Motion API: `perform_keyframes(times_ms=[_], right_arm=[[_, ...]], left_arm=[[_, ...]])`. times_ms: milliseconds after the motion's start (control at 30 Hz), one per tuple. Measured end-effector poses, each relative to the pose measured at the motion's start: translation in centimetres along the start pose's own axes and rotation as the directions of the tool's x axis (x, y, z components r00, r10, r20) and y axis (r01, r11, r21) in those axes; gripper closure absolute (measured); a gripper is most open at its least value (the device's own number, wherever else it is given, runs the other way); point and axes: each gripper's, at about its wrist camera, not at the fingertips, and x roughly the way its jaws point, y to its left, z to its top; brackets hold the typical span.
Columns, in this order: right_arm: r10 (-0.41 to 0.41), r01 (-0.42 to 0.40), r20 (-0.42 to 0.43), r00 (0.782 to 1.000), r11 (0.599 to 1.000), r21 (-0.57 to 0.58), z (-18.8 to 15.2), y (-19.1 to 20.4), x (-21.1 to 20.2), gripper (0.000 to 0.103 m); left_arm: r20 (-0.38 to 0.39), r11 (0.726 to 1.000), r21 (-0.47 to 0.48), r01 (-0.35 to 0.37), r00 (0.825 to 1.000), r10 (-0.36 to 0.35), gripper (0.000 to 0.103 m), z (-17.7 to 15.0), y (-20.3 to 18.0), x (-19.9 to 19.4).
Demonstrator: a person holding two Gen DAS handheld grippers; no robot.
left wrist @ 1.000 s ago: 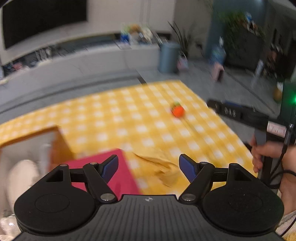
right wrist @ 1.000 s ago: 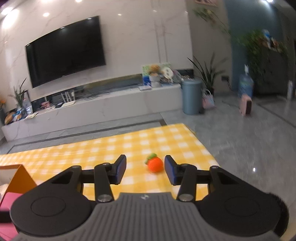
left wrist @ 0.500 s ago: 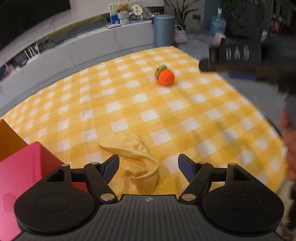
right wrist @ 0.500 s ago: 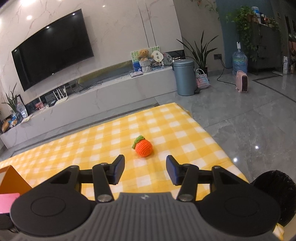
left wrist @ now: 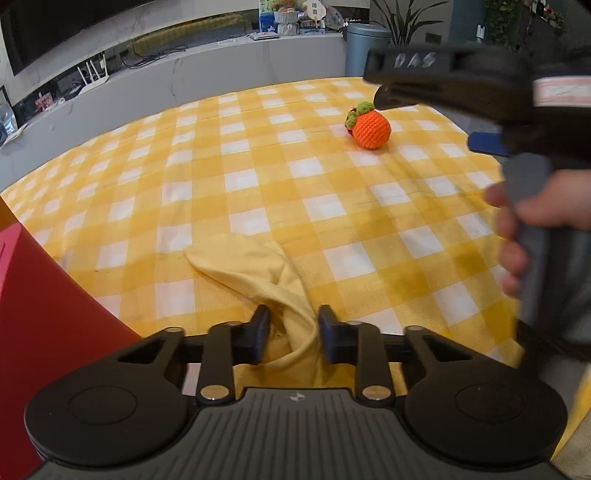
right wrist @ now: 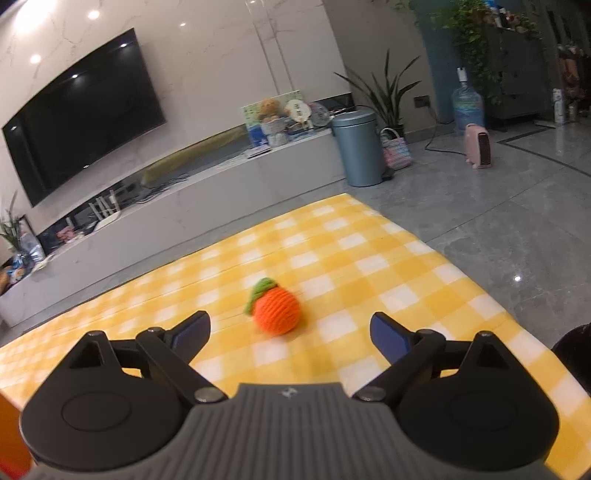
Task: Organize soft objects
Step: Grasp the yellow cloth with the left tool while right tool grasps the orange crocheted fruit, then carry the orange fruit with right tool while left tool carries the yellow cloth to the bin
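Here the left gripper (left wrist: 291, 330) has its fingers drawn in on a bunched fold of the yellow cloth (left wrist: 255, 269), which lies crumpled on the yellow checked tablecloth (left wrist: 258, 166) just beside a red box (left wrist: 44, 314). The right gripper (right wrist: 290, 330) hangs with its fingers spread wide, the crocheted orange (right wrist: 276, 310) sitting on the tablecloth just ahead, between them and untouched.

Dim indoor light — ceiling spots (right wrist: 93, 14) glare, fisheye edges curve, slight blur.
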Motion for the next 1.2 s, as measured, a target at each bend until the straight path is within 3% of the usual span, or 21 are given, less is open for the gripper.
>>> perform_keyframes(times_ms=[133,267,367,533,633,700,733,867,1000,1067,1200], right_arm=[[0.029,-0.021,0.060,0.998,0.991,-0.134,-0.1,0.8,2.6,0.009],[0.081,-0.076,0.018,0.997,0.978,-0.192,-0.6,1.6,5.3,0.010],[0.046,-0.053,-0.032,0.998,0.968,-0.244,-1.0,2.4,7.0,0.015],[0.046,-0.055,-0.041,0.998,0.964,-0.261,-1.0,2.5,7.8,0.016],[0.037,-0.041,-0.019,0.999,0.964,-0.264,-0.9,2.4,7.8,0.028],[0.031,-0.036,-0.024,0.999,0.962,-0.271,-0.8,2.4,7.9,0.051],[0.022,-0.029,-0.027,0.999,0.961,-0.274,-0.8,2.4,8.0,0.054],[0.059,-0.059,-0.011,0.998,0.963,-0.262,-0.6,2.0,7.3,0.056],[0.060,-0.052,0.011,0.998,0.937,-0.345,-0.3,3.2,4.9,0.056],[0.059,-0.041,0.034,0.998,0.919,-0.393,-0.3,4.2,3.1,0.056],[0.062,-0.012,0.096,0.993,0.892,-0.451,-0.3,5.6,-0.4,0.056]], left_arm=[[0.001,1.000,-0.004,-0.001,1.000,0.001,0.080,-0.1,0.3,-0.2],[0.001,1.000,0.013,-0.005,1.000,0.005,0.080,-0.2,0.1,-0.2],[-0.010,1.000,0.011,-0.004,1.000,0.005,0.080,0.0,-0.1,-0.1],[-0.017,1.000,-0.008,0.006,1.000,-0.006,0.080,0.2,0.1,-0.1],[-0.013,1.000,-0.005,0.004,1.000,-0.004,0.080,0.2,0.2,0.1],[-0.012,1.000,-0.006,0.005,1.000,-0.005,0.080,0.1,0.2,0.1],[-0.013,1.000,-0.007,0.006,1.000,-0.006,0.080,0.1,0.2,0.1],[-0.023,1.000,-0.019,0.010,1.000,-0.010,0.080,0.3,0.6,0.2],[-0.061,1.000,0.005,0.022,0.998,-0.022,0.089,0.5,0.7,-0.2],[-0.054,0.997,0.063,0.042,0.998,-0.039,0.092,0.5,0.6,-0.6],[-0.014,0.995,0.075,0.065,0.998,-0.064,0.095,0.6,1.4,-2.1]])
